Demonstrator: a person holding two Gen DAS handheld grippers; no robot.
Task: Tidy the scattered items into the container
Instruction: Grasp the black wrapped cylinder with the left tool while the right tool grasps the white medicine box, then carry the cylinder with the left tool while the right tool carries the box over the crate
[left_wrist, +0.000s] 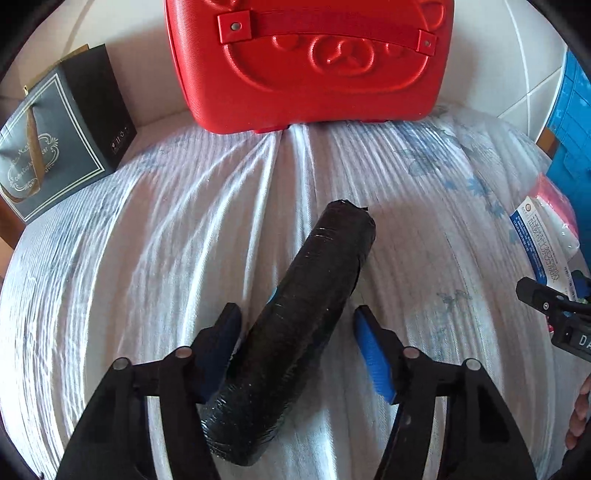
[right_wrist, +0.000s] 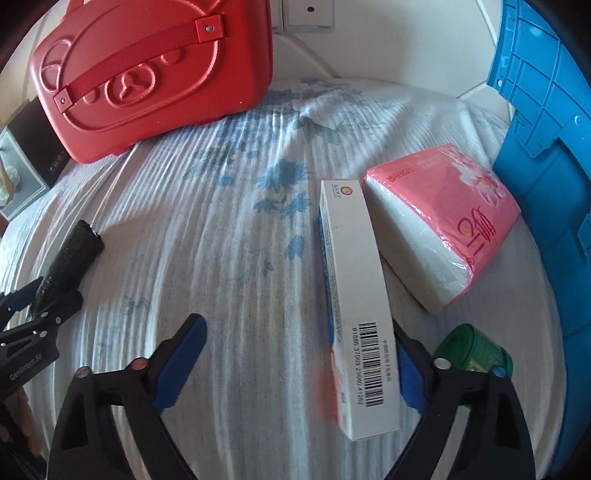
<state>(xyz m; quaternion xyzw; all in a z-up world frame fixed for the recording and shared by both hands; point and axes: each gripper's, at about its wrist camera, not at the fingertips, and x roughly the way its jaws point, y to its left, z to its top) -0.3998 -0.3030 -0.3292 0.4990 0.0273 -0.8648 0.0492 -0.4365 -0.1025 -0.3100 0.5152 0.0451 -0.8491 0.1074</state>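
A black wrapped roll (left_wrist: 295, 332) lies on the white bedsheet (left_wrist: 147, 240) between the fingers of my open left gripper (left_wrist: 295, 343); the left pad touches it, the right pad stands apart. In the right wrist view the roll (right_wrist: 68, 258) and left gripper (right_wrist: 40, 302) show at far left. My right gripper (right_wrist: 299, 354) is open around the near end of a long white box with a barcode (right_wrist: 354, 306). A pink tissue pack (right_wrist: 443, 218) lies beside the box. A blue plastic crate (right_wrist: 546, 147) stands at the right.
A red hard case with a bear face (left_wrist: 310, 62) stands at the back, also in the right wrist view (right_wrist: 147, 74). A dark gift bag (left_wrist: 59, 147) stands at the back left. A green roll (right_wrist: 476, 354) lies by my right finger.
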